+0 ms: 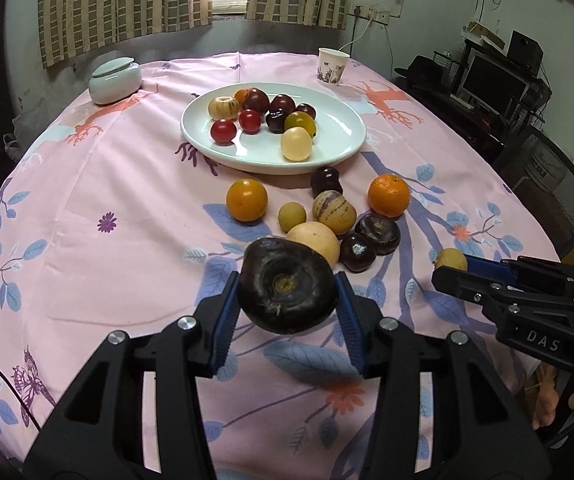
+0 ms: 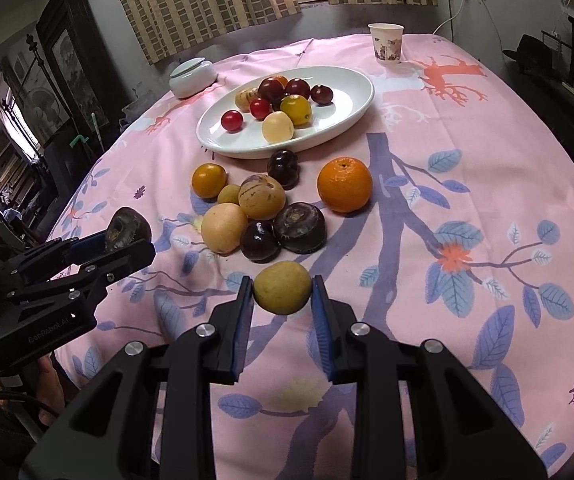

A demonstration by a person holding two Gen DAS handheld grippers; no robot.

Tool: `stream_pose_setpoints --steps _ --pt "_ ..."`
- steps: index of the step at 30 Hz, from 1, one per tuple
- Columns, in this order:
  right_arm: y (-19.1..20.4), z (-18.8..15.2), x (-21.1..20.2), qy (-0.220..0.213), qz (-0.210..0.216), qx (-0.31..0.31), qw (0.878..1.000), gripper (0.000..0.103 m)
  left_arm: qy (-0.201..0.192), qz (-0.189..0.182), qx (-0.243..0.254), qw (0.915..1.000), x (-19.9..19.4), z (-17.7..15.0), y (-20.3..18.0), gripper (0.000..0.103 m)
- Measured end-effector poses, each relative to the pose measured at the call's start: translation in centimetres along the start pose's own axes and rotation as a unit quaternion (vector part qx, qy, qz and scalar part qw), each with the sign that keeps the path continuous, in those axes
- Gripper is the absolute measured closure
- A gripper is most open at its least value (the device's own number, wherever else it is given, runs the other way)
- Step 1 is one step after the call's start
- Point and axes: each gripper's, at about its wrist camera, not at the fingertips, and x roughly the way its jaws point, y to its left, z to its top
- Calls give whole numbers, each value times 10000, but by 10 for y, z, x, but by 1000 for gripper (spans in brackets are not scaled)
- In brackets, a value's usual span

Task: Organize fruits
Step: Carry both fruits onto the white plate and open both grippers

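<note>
My left gripper point(image 1: 287, 292) is shut on a dark water chestnut point(image 1: 287, 286), held above the pink cloth; it also shows at the left of the right wrist view as the left gripper point(image 2: 127, 236). My right gripper point(image 2: 283, 292) is shut on a small yellow-tan fruit point(image 2: 283, 287), seen too in the left wrist view as the yellow-tan fruit point(image 1: 451, 259). Beyond both lies a loose cluster: two oranges point(image 2: 344, 184) point(image 2: 208, 180), a striped melon-like fruit point(image 2: 262, 197), dark fruits point(image 2: 299, 227). A white plate point(image 1: 339, 140) farther back holds several tomatoes and plums.
A pale lidded jar point(image 1: 115, 80) stands at the table's back left, a paper cup point(image 1: 333, 66) at the back right. The round table's pink cloth point(image 2: 467, 152) has bare room at right. Shelves and a monitor point(image 1: 491, 80) lie beyond the right edge.
</note>
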Motion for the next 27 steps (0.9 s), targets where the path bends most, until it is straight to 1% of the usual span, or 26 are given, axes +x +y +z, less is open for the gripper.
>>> stream_pose_setpoints --steps 4,7,9,12,15,17,19,21,23,25,27 --pt "0 3 1 19 -26 -65 10000 74 34 58 -13 10000 2 7 5 56" --pt "-1 9 1 -25 -38 -91 9999 74 -33 145 9 9999 2 15 7 56" --pt "-2 13 1 -50 -22 -122 9999 74 -72 239 29 9997 4 22 9 56" --pt "-2 28 3 -51 13 -260 9996 74 18 242 69 9997 11 42 12 56" --pt "2 57 3 -115 -40 -578 9983 74 91 98 69 9999 18 75 20 56" --pt "2 83 8 -143 -65 -728 9972 74 117 77 58 9999 26 103 25 56" --pt "-4 111 19 -63 102 -657 9978 74 213 23 1 9998 40 130 28 56" --pt "-8 135 34 -12 124 -552 9984 74 330 -22 -100 9994 59 156 32 56" --pt "-11 158 51 5 1 -568 9984 74 372 160 -122 9991 79 176 35 56" --pt "-15 176 69 52 -70 -527 9986 74 411 319 -185 9985 97 189 42 56" --pt "-21 189 86 133 -107 -468 9988 74 580 315 -353 9972 116 198 54 56"
